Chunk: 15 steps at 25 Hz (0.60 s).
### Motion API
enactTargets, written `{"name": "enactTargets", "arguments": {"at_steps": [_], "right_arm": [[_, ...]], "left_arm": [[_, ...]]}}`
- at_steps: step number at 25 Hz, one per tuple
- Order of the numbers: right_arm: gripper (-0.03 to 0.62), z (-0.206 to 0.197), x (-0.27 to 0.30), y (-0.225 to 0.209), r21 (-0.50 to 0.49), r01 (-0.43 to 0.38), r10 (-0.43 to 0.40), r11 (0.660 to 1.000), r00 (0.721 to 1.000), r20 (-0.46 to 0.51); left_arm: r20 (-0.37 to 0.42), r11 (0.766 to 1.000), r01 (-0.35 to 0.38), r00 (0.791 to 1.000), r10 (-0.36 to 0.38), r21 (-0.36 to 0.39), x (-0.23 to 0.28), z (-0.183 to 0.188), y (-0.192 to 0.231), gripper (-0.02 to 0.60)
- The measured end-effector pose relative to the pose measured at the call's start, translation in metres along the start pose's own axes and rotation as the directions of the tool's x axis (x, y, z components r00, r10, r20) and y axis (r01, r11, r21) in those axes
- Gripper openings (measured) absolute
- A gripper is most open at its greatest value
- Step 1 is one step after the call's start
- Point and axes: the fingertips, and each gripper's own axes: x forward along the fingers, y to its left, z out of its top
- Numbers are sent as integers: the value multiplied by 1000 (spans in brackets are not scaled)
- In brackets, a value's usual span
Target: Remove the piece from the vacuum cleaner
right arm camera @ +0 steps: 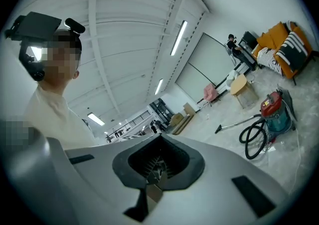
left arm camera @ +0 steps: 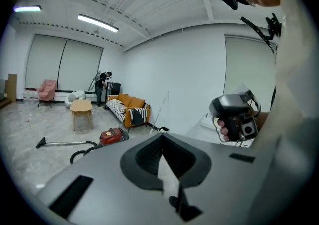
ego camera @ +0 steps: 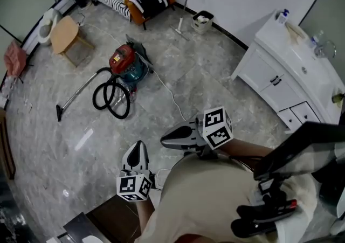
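The left tool (ego camera: 138, 147) and the right tool (ego camera: 166, 139) are both fully closed and hold nothing. The red vacuum cleaner (ego camera: 125, 63) stands on the floor (ego camera: 178, 69), well apart from the 2 tools. Its black hose (ego camera: 111, 99) lies coiled beside it.

A: What do we see along our left gripper (left arm camera: 163, 141)?
B: Its grey jaws pressed together, nothing between them. Beyond them we see the red canister vacuum cleaner (left arm camera: 111, 135) on the pale stone floor (left arm camera: 25, 129) — black coiled hose (left arm camera: 76, 155) beside it, orange sofa (left arm camera: 130, 108) behind.
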Motion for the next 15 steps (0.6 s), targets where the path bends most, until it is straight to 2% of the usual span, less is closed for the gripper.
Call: {"name": "enactTargets", "arguments": {"at_steps": [4,9,12,15], "right_arm": [[2,14,2,-17,13,-55,55,998,998,-18],[2,49,-10,-41,10,-122,122,992,992,-27],[3,60,-22,-53,6,-155,156,988,987,-50],[2,76,-34,-67,47,-186,188,981,982,-35]], "left_arm": [[12,998,-53,999,53,15,10,10,11,2],[33,996,-85,996,84,16,47,33,9,2],[20,994,-104,994,104,31,71,41,2,2],[4,991,-127,992,127,50,89,53,-6,2]]}}
